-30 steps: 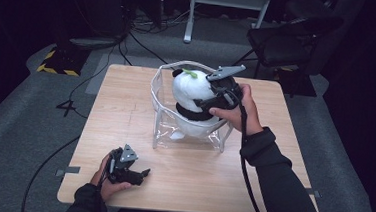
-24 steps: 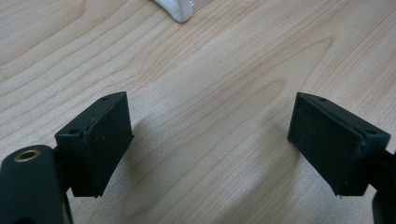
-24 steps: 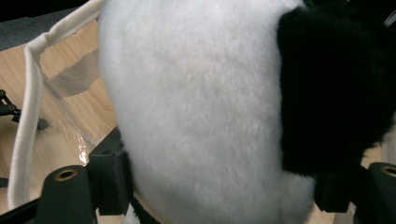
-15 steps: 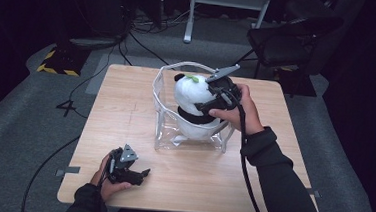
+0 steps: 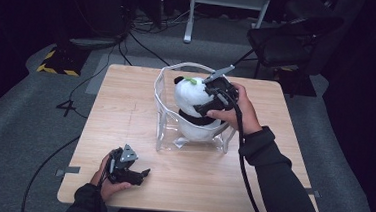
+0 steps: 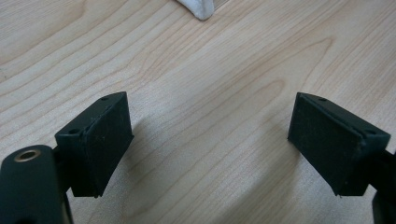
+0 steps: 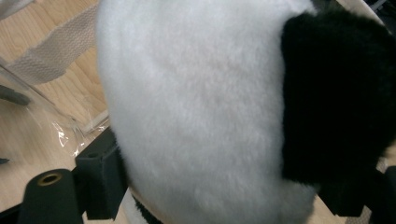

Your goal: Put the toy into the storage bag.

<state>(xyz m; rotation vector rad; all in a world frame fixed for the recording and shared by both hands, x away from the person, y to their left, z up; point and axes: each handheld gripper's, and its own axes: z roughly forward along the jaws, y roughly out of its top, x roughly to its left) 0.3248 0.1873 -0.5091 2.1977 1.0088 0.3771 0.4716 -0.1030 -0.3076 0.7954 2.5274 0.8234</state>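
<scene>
A black-and-white panda plush (image 5: 189,93) (image 7: 201,116) sits inside a clear plastic bag (image 5: 173,141) with white webbing handles (image 5: 171,70) at the middle of the wooden table (image 5: 125,111). My right gripper (image 5: 200,100) (image 7: 229,186) reaches into the bag from the right. Its jaws have just been opening, and the plush's head lies between them with the pads still against the fur. My left gripper (image 5: 140,176) (image 6: 210,149) rests open on the table near the front left, nothing between its jaws.
A white corner of the bag (image 6: 198,7) lies just beyond the left jaws. A webbing strap (image 7: 51,51) runs beside the plush. Behind the table stand a dark chair (image 5: 286,37), floor cables and a black-yellow marked block (image 5: 56,61).
The right gripper and the plush have sunk a little lower into the bag. The left gripper has stayed where it was.
</scene>
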